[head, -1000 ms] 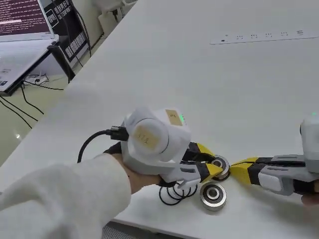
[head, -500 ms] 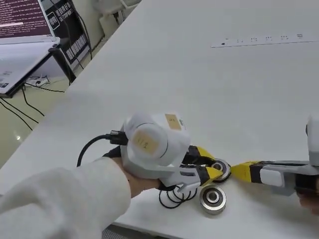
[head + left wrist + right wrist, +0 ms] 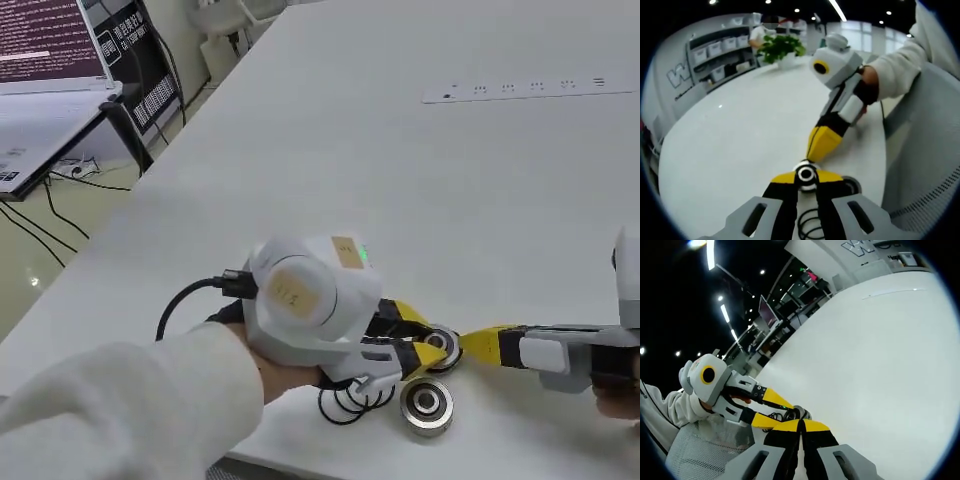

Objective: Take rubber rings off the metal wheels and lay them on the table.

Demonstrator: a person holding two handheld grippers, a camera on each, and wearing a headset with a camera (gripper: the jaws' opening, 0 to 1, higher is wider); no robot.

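A large white letter, perhaps a W, stands on the grey wall.

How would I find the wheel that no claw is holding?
Look at the near edge of the white table. The loose wheel lies flat there, just right of a bunch of black rings. The other wheel sits pinched in the left claw; this one lies free.

One metal wheel is pinched between yellow jaws; a second wheel lies flat beside loose black rubber rings on the tabletop.
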